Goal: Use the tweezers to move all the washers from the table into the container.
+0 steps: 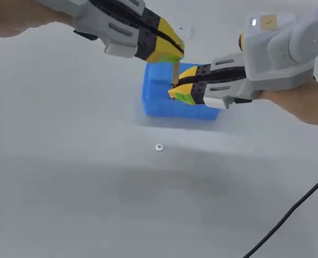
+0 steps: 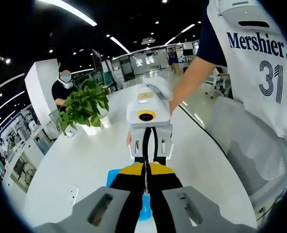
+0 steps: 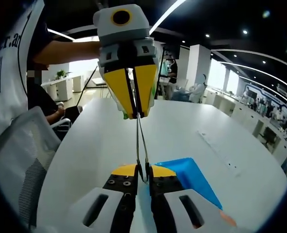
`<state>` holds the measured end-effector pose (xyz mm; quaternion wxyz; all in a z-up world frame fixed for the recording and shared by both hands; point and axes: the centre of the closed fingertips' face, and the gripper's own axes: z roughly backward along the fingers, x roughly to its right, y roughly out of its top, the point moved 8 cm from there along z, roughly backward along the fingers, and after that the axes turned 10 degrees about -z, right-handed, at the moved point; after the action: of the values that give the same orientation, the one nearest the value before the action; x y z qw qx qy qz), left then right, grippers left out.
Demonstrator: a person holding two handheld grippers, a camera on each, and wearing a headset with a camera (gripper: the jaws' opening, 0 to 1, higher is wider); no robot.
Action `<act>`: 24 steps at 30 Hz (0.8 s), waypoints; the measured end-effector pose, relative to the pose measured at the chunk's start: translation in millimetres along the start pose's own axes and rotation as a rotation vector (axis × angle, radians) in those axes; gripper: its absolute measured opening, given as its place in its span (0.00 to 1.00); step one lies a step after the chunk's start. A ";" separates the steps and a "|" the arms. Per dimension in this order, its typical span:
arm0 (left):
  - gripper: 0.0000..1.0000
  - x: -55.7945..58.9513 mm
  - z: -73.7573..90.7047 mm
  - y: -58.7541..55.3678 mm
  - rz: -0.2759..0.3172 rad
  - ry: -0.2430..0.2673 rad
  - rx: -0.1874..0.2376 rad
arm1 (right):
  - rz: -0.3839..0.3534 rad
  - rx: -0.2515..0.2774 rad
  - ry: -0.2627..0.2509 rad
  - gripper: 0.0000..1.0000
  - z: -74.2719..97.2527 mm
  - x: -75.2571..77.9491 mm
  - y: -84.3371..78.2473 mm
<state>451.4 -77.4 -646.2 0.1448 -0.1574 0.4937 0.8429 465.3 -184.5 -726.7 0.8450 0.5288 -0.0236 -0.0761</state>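
While one washer [image 1: 159, 147] sits alone on the white table [image 1: 67, 177], just in front of the blue container [image 1: 158, 102], both grippers meet right over that box. The right gripper [image 1: 176, 93] has its jaws squeezed onto the lower tips of the tweezers [image 1: 175, 72]. Further back and higher up, the left gripper [image 1: 175, 52] is clamped tight on their top end.

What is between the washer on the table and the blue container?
Nothing visible. The washer lies on bare table in front of the blue container, apart from it. The tweezers, pinched by the left gripper and right gripper, hang over the container, off that path.
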 end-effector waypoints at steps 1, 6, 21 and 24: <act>0.05 -2.6 0.6 0.5 -0.004 0.001 0.001 | 0.003 0.001 -0.001 0.09 0.6 1.3 1.2; 0.05 -11.2 -0.1 0.8 -0.016 0.005 0.003 | 0.012 0.001 -0.002 0.09 2.1 11.3 5.4; 0.05 -28.8 -13.2 -29.0 -0.043 0.007 -0.024 | 0.017 -0.015 -0.024 0.10 -14.0 41.2 -8.7; 0.05 -28.9 -15.7 -37.5 -0.038 0.004 -0.030 | 0.021 -0.028 -0.018 0.10 -20.6 45.4 -13.5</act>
<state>494.5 -76.1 -671.1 0.1574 -0.1708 0.4783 0.8469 511.2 -178.9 -749.7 0.8527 0.5161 -0.0360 -0.0722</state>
